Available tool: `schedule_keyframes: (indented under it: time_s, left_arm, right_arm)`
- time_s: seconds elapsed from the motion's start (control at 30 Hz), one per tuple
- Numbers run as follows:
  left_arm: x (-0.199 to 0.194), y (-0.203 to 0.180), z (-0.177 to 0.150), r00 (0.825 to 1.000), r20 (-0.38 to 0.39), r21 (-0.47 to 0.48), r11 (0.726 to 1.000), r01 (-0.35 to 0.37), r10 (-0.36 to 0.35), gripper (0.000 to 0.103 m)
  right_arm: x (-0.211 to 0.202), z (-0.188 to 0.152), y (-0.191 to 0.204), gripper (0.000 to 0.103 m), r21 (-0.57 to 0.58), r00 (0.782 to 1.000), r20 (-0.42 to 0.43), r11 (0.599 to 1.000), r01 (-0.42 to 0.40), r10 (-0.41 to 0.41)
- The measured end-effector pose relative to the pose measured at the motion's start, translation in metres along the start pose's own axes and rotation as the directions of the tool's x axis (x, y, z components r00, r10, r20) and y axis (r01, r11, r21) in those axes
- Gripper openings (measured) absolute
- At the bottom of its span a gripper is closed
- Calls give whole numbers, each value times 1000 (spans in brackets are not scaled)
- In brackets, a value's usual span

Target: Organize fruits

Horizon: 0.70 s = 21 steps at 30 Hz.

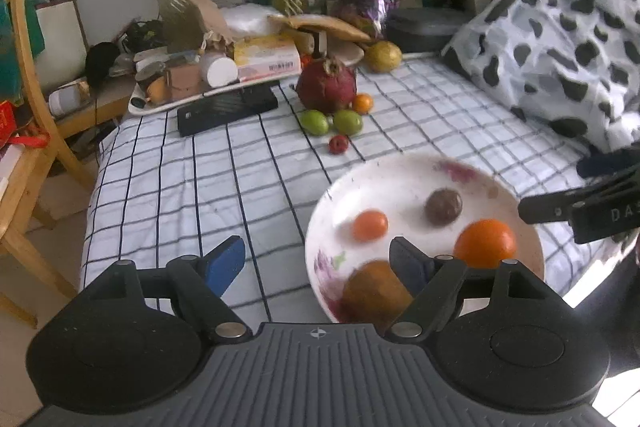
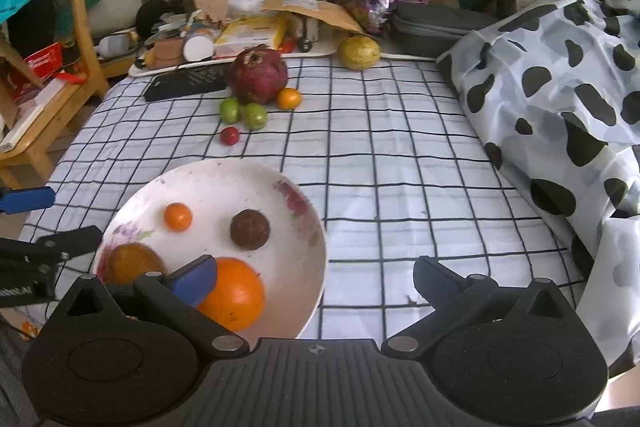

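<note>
Both grippers are gaping wide, gripping nothing: the left gripper (image 1: 318, 265) is hovering at lower centre, the right gripper (image 2: 316, 281) likewise. The white plate (image 2: 256, 179) is sitting lower left, carrying a large orange (image 2: 236, 297). "DAS" is showing on the black tool at the left view's right edge.

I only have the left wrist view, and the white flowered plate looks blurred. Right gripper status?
Observer: The right gripper is open and empty, one finger over the white flowered plate, one over checked cloth.
Operator: Touching the big orange?
Observer: Its left blue finger pad overlaps the large orange fruit; contact cannot be told.
Operator: And the brown fruit?
Observer: The round brown fruit lies by the plate's left rim, apart from the orange.
</note>
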<state>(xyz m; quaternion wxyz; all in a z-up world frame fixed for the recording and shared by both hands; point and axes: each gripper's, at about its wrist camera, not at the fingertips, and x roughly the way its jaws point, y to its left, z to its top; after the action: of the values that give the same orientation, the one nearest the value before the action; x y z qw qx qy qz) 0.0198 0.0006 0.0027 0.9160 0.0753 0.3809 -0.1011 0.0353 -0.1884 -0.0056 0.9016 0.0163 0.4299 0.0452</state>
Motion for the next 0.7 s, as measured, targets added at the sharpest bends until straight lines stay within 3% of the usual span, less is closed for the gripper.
schedule_keyframes:
  time_s: [0.13,0.7]
  left_arm:
    - [3,5,6,999,43,34,999,-2,1,78]
    - [47,23,39,1000,-21,33,999,21,-21,78]
  right_arm:
    - [7,7,-3,103,0,1000,5,1000,26,-26]
    - [43,47,-15,103,4,998,12,998,59,-59]
